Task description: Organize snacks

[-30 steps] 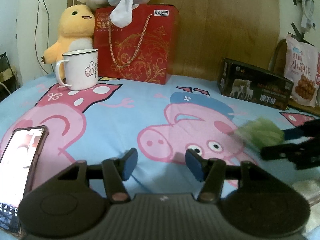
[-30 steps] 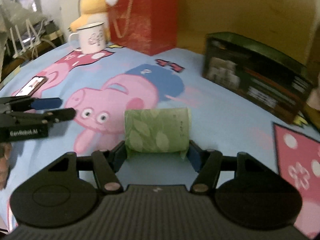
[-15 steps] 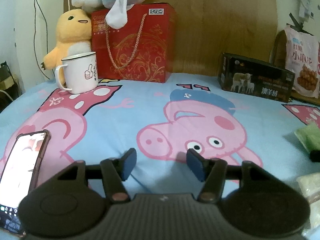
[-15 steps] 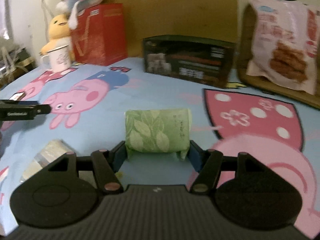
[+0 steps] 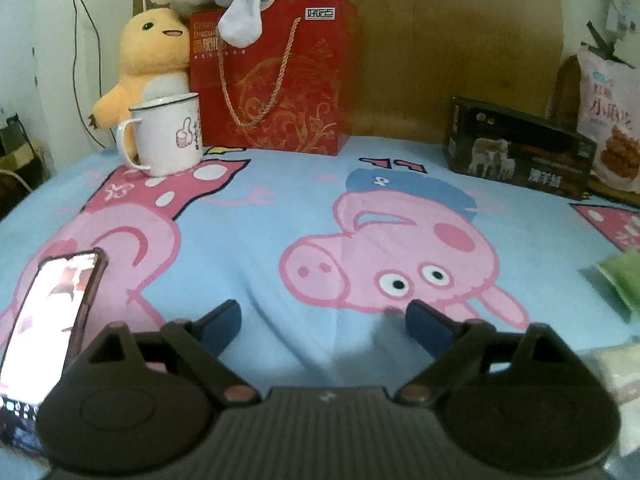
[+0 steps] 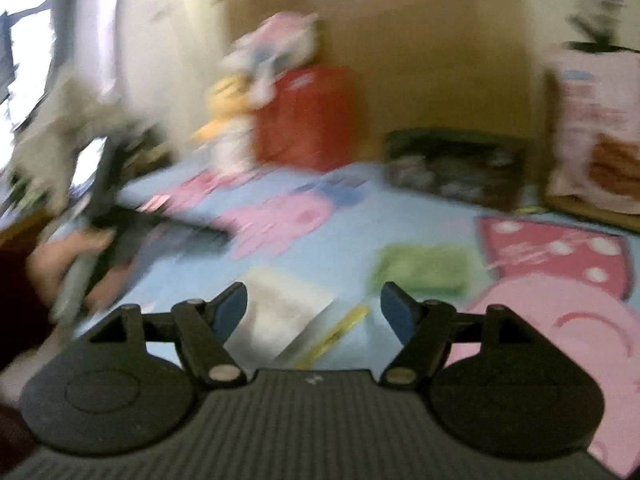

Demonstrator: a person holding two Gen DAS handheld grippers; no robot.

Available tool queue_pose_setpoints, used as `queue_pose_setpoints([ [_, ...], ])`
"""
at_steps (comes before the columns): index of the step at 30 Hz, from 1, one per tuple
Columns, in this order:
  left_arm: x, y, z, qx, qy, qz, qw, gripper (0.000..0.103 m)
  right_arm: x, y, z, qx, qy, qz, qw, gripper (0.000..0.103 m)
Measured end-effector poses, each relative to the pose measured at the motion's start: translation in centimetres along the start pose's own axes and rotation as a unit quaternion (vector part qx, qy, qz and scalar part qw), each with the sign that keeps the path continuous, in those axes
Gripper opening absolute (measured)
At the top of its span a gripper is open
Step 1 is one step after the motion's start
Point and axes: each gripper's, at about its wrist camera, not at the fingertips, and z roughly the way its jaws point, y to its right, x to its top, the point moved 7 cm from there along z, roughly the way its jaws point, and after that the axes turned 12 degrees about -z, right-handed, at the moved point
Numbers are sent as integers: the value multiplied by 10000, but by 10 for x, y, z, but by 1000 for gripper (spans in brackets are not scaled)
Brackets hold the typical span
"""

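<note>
The green leaf-print snack packet (image 6: 420,270) lies on the blue cartoon sheet (image 6: 360,236), just beyond my right gripper (image 6: 314,308), whose jaws are opening with nothing pressed between them. A pale wrapped snack (image 6: 280,312) with a yellow strip lies under and between its fingers. In the left wrist view the green packet (image 5: 624,278) shows at the right edge. My left gripper (image 5: 324,320) hovers low over the sheet, jaws opening wide and empty. The right wrist view is blurred.
A phone (image 5: 48,312) lies at the left. A white mug (image 5: 166,138), yellow plush (image 5: 154,64) and red gift bag (image 5: 276,76) stand at the back left. A dark box (image 5: 520,154) and a pink snack bag (image 5: 610,120) stand at the back right. A hand (image 6: 68,264) shows at left.
My right gripper let go of the green packet, which now lies on the sheet ahead of it, and swung away. My left gripper's jaws spread much wider without moving.
</note>
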Motion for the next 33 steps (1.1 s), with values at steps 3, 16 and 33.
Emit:
queue_pose_setpoints([
  [3, -6, 4, -13, -413, -53, -215, 9989, 91, -17, -13, 11, 56, -490, -178, 9986, 74],
  [16, -28, 43, -48, -1756, -373, -267, 9834, 68, 4, -42, 72, 40, -538, -574, 9969, 64],
  [33, -33, 45, -48, -1311, -352, -219, 9905, 82, -1, -29, 66, -240, -515, -220, 9981, 81],
])
